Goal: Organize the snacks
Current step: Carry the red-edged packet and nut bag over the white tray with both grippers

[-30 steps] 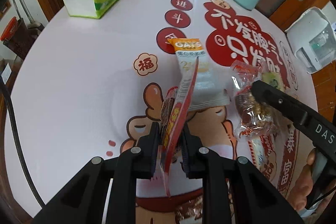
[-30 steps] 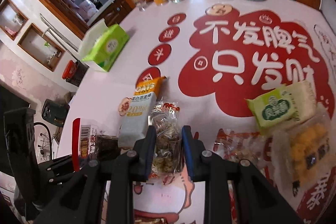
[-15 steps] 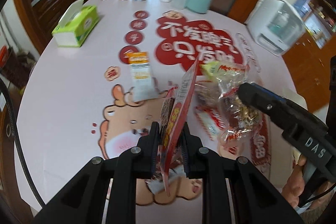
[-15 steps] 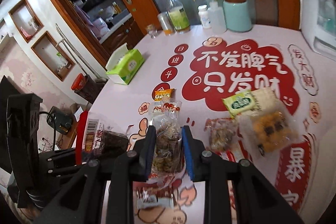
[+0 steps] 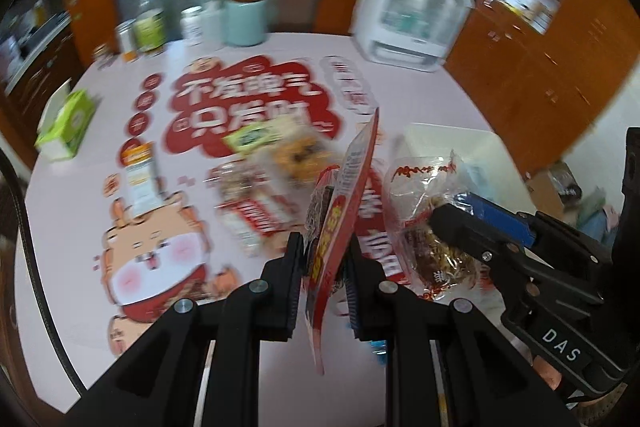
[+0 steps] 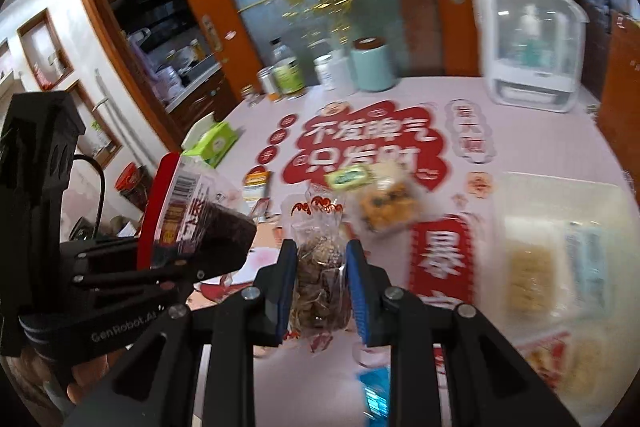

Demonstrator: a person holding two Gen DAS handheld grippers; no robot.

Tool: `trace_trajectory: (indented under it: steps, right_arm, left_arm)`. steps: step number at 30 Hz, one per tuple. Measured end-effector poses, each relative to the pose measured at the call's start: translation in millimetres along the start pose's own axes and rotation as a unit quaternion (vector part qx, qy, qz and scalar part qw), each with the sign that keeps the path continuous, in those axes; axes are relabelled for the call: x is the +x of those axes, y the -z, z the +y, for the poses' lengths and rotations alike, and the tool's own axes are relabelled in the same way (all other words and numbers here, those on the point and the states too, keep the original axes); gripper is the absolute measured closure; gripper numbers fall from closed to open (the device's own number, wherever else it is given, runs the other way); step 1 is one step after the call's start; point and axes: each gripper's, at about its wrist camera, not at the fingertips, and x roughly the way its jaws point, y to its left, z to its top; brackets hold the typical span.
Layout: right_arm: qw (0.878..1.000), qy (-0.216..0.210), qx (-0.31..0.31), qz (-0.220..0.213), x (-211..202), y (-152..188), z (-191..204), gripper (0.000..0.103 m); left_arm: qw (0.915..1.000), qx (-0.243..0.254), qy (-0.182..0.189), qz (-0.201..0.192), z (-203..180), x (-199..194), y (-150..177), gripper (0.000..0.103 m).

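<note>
Two claws, both loaded, above the table (image 5: 80,187). Clear bin (image 6: 560,211) lies ahead and right of the right claw (image 6: 320,283), some snacks already in it. Left claw (image 5: 322,279) clamps a flat red packet (image 5: 352,187) on edge; right claw clamps a clear bag of brown snacks (image 6: 320,259). Loose packets (image 6: 380,203) on the table just ahead of both claws. Judgement: step is carry to bin. Keep both grips firm, bring one claw over the bin at a time, lower inside the rim before releasing.
</note>
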Motion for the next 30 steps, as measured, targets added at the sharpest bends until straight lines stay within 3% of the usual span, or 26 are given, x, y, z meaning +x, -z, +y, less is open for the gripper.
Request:
trace_trajectory:
  steps: [9,15,23,30]
  right_arm:
    - [0.995,0.074,0.046,-0.044,-82,20,-100,0.078]
    - [0.990,0.116,0.062,-0.052,-114,30,-157,0.078]
    - [0.987,0.128,0.085,-0.042,-126,41,-207,0.077]
    - [0.988,0.125,0.087,-0.017,-116,47,-225,0.077]
  left_arm:
    - [0.9975,0.062,0.034,-0.002,-126,23,-7,0.085]
    - [0.9960,0.079,0.042,0.007,-185,42,-9,0.085]
    - [0.9946,0.097,0.025,0.027,-232,70,-14,0.085]
    - [0.9922,0.112,0.003,0.055,-256,104,-13,0.085]
